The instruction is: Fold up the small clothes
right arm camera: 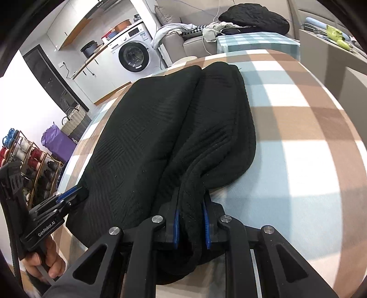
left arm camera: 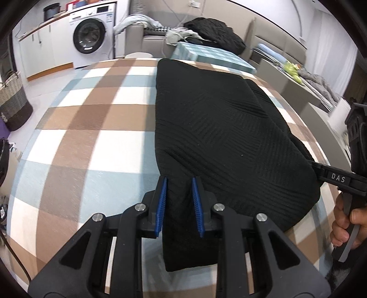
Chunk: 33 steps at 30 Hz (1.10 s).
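A black ribbed garment (left arm camera: 218, 128) lies lengthwise on the bench (left arm camera: 87, 128), which carries a checked cloth of brown, white and pale blue. The garment is doubled along its length, two long lobes side by side with a crease between them.

The left gripper (left arm camera: 179, 201) is clamped on the near left edge of the garment — dark fabric fills the gap between its blue pads (left arm camera: 162, 201). The right gripper (right arm camera: 190, 225) is likewise clamped, on a bunched fold at the near right edge. Each gripper shows in the other's view, at the garment's near corners, with a hand (left arm camera: 346, 220) on the right one's handle.

Containers: a woven basket (left arm camera: 13, 100) stands on the floor to the left; its contents cannot be made out. A washing machine (left arm camera: 93, 36) stands against the far wall, door closed. A shoe rack (right arm camera: 25, 155) holds several pairs of shoes. More dark clothing (right arm camera: 254, 16) is heaped on the sofa beyond the bench.
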### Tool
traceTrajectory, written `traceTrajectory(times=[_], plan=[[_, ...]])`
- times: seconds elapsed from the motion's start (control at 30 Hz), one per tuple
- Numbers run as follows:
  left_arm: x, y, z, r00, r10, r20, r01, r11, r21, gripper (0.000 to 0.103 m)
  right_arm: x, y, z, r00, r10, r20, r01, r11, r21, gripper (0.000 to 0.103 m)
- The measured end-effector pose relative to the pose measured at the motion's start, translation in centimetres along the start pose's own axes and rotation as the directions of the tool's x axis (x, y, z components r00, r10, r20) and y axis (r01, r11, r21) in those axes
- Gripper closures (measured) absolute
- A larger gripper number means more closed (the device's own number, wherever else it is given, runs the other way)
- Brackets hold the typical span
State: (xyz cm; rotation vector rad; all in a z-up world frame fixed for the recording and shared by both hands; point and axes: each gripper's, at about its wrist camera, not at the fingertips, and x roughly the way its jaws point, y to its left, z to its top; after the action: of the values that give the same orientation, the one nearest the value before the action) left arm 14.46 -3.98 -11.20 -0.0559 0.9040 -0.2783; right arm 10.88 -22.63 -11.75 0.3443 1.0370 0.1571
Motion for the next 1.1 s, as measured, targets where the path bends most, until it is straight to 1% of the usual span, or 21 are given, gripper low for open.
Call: traceTrajectory(times=[0.13, 0.2, 0.4, 0.53, 0.63, 0.7, 0.77, 0.8, 0.83, 0.87, 0.9, 0.93, 1.0, 1.03, 1.07, 1.1], plan=[[0.4, 1.0, 0.1, 1.0, 0.009, 0.004, -0.009, 1.0, -0.013, 0.083, -0.3, 0.2, -0.1, 1.0, -0.016, 0.001, 0.016, 1.0, -0.005, 0.087], [0.5, 1.1, 0.0, 1.0, 0.011, 0.004, -0.011, 1.0, -0.015, 0.083, -1.5, -0.4, -0.9, 0.999, -0.032, 0.009, 0.032, 0.999, 0.004, 0.087], [0.7, 1.0, -0.1, 1.0, 0.018, 0.005, -0.018, 1.0, -0.005, 0.083, -3.7, -2.8, -1.9, 1.0, -0.006, 0.008, 0.006, 0.998, 0.06, 0.087], [-0.3, 0.7, -0.4, 1.0, 0.017, 0.014, -0.017, 1.0, -0.008, 0.083, -3.9, -2.8, -1.6, 0.999, 0.035, 0.013, -0.036, 0.996, 0.087, 0.086], [-1.5, 0.7, -0.7, 1.0, 0.002, 0.03, -0.002, 1.0, -0.007, 0.083, -4.6, -2.6, -1.5, 0.998, 0.055, 0.038, -0.059, 0.994, 0.096, 0.08], [-2.3, 0.6, -1.1, 0.999, -0.014, 0.04, 0.014, 1.0, -0.004, 0.078, -4.7, -2.5, -1.6, 0.998, 0.059, 0.039, -0.062, 0.995, 0.081, 0.074], [-3.1, 0.3, -1.6, 0.998, -0.02, 0.052, 0.02, 1.0, 0.003, 0.06, -4.2, -2.3, -1.7, 1.0, 0.015, 0.017, -0.016, 0.998, 0.058, 0.072], [-3.7, 0.2, -1.9, 0.997, -0.018, 0.071, 0.017, 1.0, 0.015, 0.055, -4.2, -2.2, -1.9, 1.0, -0.001, 0.015, 0.0, 0.999, 0.052, 0.069], [-4.2, -0.1, -2.1, 0.996, -0.014, 0.085, 0.012, 1.0, 0.023, 0.045, -4.3, -2.1, -2.0, 1.0, -0.008, 0.019, 0.008, 0.999, 0.042, 0.066], [-4.9, -0.3, -2.4, 0.994, -0.012, 0.106, 0.007, 0.999, 0.04, 0.036, -4.7, -1.8, -2.1, 0.999, -0.014, 0.034, 0.013, 1.0, 0.023, 0.057], [-5.4, -0.5, -2.7, 0.992, -0.013, 0.122, 0.006, 0.999, 0.053, 0.031, -5.3, -1.5, -2.3, 0.998, -0.017, 0.06, 0.017, 1.0, -0.004, 0.047], [-6.0, -0.7, -3.0, 0.991, -0.01, 0.135, 0.002, 0.998, 0.059, 0.022, -5.8, -1.3, -2.4, 0.997, -0.017, 0.081, 0.019, 1.0, -0.025, 0.041], [-7.3, -0.8, -3.6, 0.984, -0.018, 0.18, 0.006, 0.998, 0.067, 0.02, -7.3, -0.3, -3.0, 0.989, -0.01, 0.151, 0.024, 0.996, -0.091, 0.012], [-7.8, -0.8, -3.9, 0.981, -0.02, 0.194, 0.007, 0.998, 0.066, 0.018, -7.9, 0.0, -3.1, 0.984, -0.008, 0.176, 0.028, 0.993, -0.115, 0.006], [-8.4, -0.8, -4.2, 0.977, -0.016, 0.21, 0.002, 0.998, 0.064, 0.013, -8.4, 0.2, -3.3, 0.98, -0.003, 0.201, 0.03, 0.99, -0.135, 0.002], [-8.7, -0.8, -4.4, 0.974, -0.007, 0.227, -0.008, 0.998, 0.064, 0.01, -9.0, 0.6, -3.7, 0.972, 0.01, 0.235, 0.028, 0.987, -0.158, 0.001]])
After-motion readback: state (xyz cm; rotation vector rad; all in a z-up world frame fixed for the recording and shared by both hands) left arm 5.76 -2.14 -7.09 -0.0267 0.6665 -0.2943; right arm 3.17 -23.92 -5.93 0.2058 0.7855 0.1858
